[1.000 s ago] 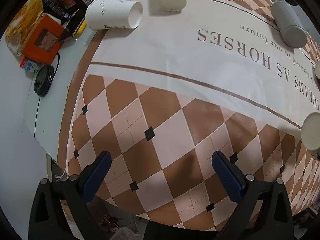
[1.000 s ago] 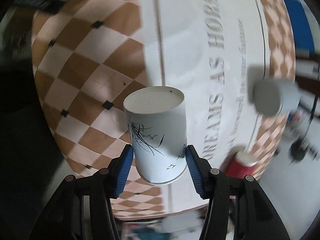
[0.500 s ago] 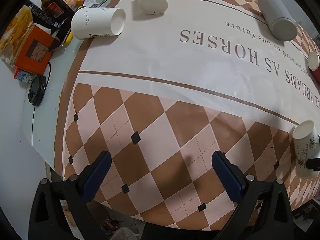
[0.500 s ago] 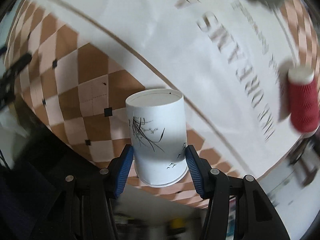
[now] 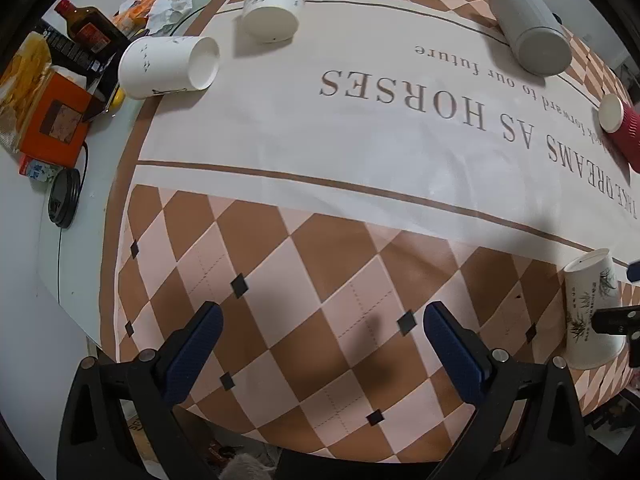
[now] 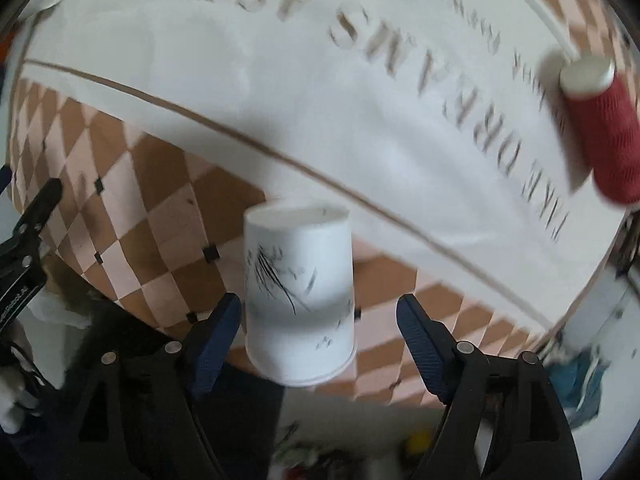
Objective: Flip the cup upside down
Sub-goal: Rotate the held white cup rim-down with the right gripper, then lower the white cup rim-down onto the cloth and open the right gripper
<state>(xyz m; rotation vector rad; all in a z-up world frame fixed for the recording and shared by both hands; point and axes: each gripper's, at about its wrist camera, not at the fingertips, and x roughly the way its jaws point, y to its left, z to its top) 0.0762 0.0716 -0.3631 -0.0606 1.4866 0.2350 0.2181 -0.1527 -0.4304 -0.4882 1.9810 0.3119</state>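
Note:
A white paper cup with black grass drawings [image 6: 299,296] stands between the fingers of my right gripper [image 6: 320,344], base up, its wide rim towards the camera. The jaws stand apart; the left pad is near the cup wall and the right pad is clear of it. The same cup [image 5: 592,312] shows at the right edge of the left wrist view, on the checked part of the tablecloth [image 5: 320,280] near the front edge. My left gripper [image 5: 320,356] is open and empty over the checked cloth.
A white cup [image 5: 170,67] lies on its side at far left. Another printed cup [image 5: 274,0] and a grey cup [image 5: 530,26] are at the back. A red cup [image 5: 622,130] lies right. A bottle [image 5: 86,30], orange box [image 5: 52,120] and black lid [image 5: 64,197] sit left.
My right gripper has opened and let go of the printed cup, which now rests on the cloth. The left gripper drew back slightly, so more of the table shows.

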